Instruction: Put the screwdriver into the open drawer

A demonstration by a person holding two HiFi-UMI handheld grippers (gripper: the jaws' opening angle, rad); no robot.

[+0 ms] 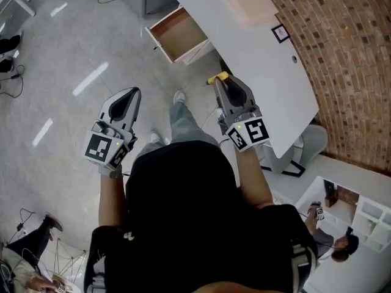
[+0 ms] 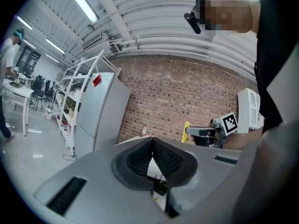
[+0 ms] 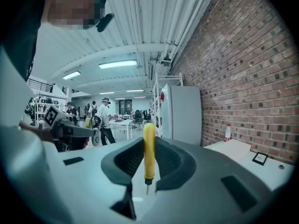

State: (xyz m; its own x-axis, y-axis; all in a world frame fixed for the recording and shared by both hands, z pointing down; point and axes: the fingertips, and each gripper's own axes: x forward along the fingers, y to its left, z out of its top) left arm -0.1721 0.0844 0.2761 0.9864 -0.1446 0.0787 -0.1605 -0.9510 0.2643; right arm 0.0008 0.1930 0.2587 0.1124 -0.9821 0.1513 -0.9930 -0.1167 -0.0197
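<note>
Right tongs [image 3: 148, 160] clamp the screwdriver [image 3: 149, 146] upright, tip down.

The drawer [image 1: 180, 32] is accessible from above, its interior bare. The surface [image 1: 244, 60] edge overhangs its inner end. The floor [image 1: 91, 47] alongside is unobstructed.

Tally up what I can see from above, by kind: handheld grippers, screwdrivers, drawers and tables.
Grippers: 2, the left gripper and the right gripper
Yellow screwdriver, held in the right gripper's jaws: 1
Open drawer: 1
White table: 1
Total: 5
</note>
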